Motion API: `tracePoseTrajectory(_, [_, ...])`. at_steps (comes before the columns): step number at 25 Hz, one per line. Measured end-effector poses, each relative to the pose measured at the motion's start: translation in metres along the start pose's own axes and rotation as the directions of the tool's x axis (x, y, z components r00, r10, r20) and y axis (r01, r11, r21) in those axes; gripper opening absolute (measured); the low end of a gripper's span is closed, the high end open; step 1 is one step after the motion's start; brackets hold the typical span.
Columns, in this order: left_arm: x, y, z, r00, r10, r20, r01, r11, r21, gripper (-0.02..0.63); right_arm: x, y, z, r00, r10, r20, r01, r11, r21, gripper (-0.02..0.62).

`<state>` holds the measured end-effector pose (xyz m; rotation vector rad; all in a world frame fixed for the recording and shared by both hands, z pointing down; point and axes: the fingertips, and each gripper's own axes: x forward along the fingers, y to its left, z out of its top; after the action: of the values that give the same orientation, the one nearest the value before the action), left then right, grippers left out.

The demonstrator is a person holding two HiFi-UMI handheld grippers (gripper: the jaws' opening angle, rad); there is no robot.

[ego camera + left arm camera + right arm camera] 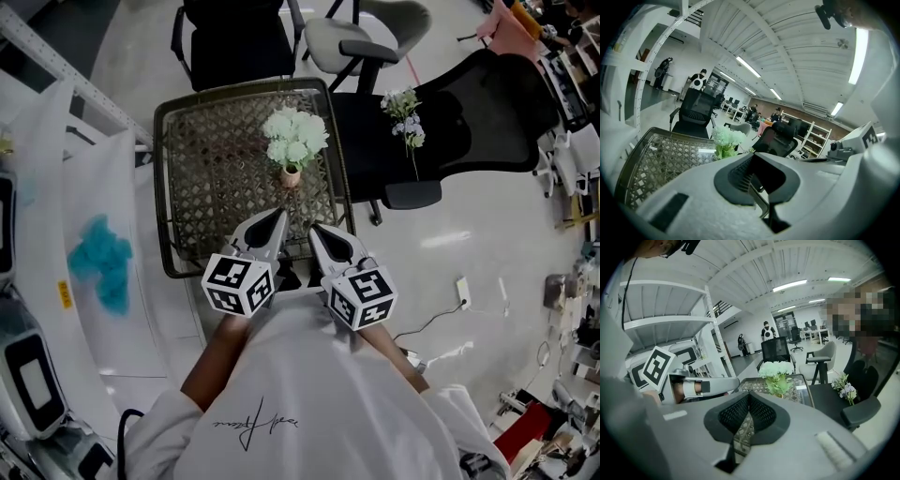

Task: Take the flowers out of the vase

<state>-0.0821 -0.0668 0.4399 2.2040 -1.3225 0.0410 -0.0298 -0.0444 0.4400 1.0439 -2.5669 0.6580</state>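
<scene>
My left tongs [278,221]: pressed together with nothing between the pads. They hang over the near edge of the table, tips aimed at the bouquet and well short of it. Their own view shows the jaws [752,158] meeting at the tip.
My right tongs [316,231]: just beside the left pair and also pressed together at the tips [749,395]. They hold nothing; only table weave shows through the slit lower down.
Marker cubes: one on each pair, left [238,284] and right [362,298], close to my chest.
Flowers [294,138]: a round bunch of pale green-white blooms standing upright in the vase, past my tips. Neither pair touches it.
Vase [291,176]: small and tan, mostly hidden under the blooms. It stands on the table toward the right half, nearer the far edge than the near one.
Table [192,187]: a square top with a woven lattice pattern and a dark metal rim. It bears only the vase.
Loose sprig [405,116]: white and lilac flowers with a long stem, lying on the seat of the black office chair [469,122] right of the table, apart from the vase.
Other chairs: a black one [234,37] and a grey one [361,37] beyond the table's far edge.
Left side: white shelving [56,75] and a teal patch [101,261] on a white surface.
</scene>
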Motion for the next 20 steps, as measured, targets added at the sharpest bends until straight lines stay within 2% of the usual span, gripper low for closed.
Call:
tracePoseTrajectory(6, [0.008,0.011,-0.006,1.0,0.025,-0.016,-0.025,1.0,0.013,0.002,0.011,-0.005,0.006,0.999,0.042,0.001,-0.042,0.999,-0.014,0.009])
tracePoseTrajectory(11, [0.02,0.019,-0.007,0.999,0.016,-0.032,-0.016,1.0,0.003,0.002,0.017,-0.016,0.025,0.999,0.043,0.015,-0.042,0.999,-0.027,0.008])
tracePoseTrajectory(14, [0.029,0.028,-0.002,0.999,0.038,-0.023,-0.038,0.999,0.018,0.002,0.019,-0.022,0.037,0.998,0.048,0.035,-0.047,0.998,-0.035,0.009])
tracePoseTrajectory(20, [0.042,0.037,-0.007,0.994,0.104,-0.035,-0.102,0.994,0.04,0.003,0.014,-0.027,0.035,1.0,0.013,-0.007,-0.013,0.986,-0.165,0.009])
